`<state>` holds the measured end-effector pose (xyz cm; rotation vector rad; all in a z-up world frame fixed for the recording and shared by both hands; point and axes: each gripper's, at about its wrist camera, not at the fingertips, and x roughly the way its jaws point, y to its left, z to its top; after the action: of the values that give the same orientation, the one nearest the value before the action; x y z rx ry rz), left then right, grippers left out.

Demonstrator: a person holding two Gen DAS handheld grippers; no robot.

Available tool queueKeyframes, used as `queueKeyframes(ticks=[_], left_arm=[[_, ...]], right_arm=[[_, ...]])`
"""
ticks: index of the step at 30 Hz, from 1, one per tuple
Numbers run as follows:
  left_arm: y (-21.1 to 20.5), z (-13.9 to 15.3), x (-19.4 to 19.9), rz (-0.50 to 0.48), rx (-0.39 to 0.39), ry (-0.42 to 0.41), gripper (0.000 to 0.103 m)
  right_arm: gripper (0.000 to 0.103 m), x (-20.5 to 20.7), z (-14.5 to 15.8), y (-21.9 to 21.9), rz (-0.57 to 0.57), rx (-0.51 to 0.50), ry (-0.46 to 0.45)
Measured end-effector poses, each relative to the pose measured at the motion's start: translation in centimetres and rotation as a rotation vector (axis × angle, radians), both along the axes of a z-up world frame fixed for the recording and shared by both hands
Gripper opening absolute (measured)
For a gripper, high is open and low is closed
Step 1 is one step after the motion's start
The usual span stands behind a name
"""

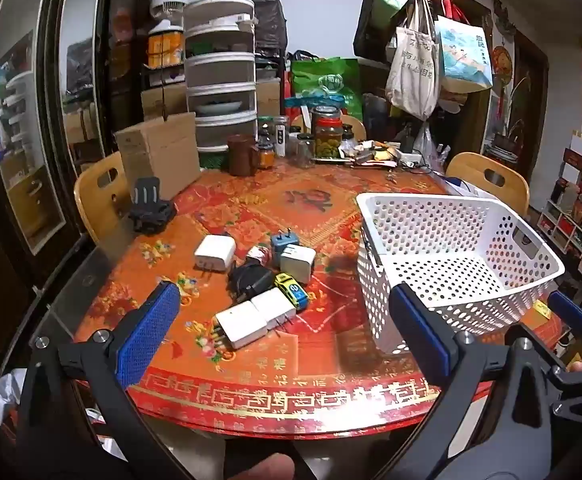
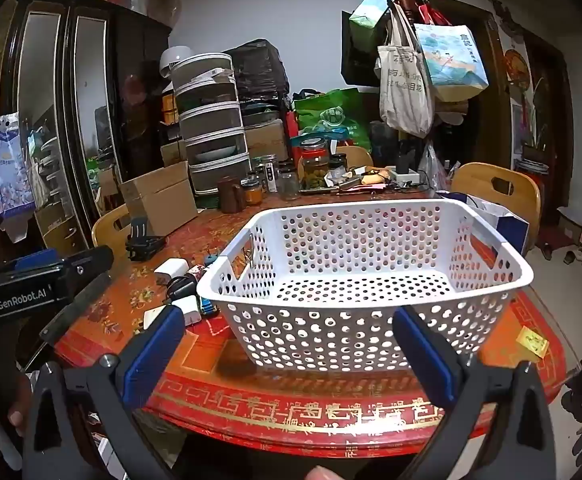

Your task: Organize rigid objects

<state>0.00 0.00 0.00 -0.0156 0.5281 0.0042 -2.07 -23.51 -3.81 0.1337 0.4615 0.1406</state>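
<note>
Chargers (image 1: 247,280) lie clustered left of the basket (image 1: 451,216); left claw (image 1: 287,332) and right claw (image 2: 291,348) gape wide, empty.

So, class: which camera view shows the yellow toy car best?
The left wrist view: the yellow toy car lies fully visible among the chargers. In the right wrist view the white basket hides it almost entirely.

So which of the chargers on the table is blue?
The small charger at the back of the pile, prongs up, just behind a white cube adapter. The others are white or black.
</note>
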Motion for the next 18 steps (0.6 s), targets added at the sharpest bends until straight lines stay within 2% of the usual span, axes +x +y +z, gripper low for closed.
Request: queueKeyframes(ticks=[3,5,18], left_arm=[[-0.18,0.13,-0.22,0.004,0.015,-0.017,0.103],[-0.19,0.05,0.09,-0.003,0.007,0.028,0.103],[-0.28,-0.18,0.16,-0.009,0.01,0.024,0.103]], right_arm=[[0.103,-0.04,0.03,-0.04,-0.001,-0.007,-0.002],[0.103,-0.06,0.05,-0.07,0.0,-0.006,-0.003],[0.103,-0.15,0.13,-0.11,0.0,0.0,-0.006]])
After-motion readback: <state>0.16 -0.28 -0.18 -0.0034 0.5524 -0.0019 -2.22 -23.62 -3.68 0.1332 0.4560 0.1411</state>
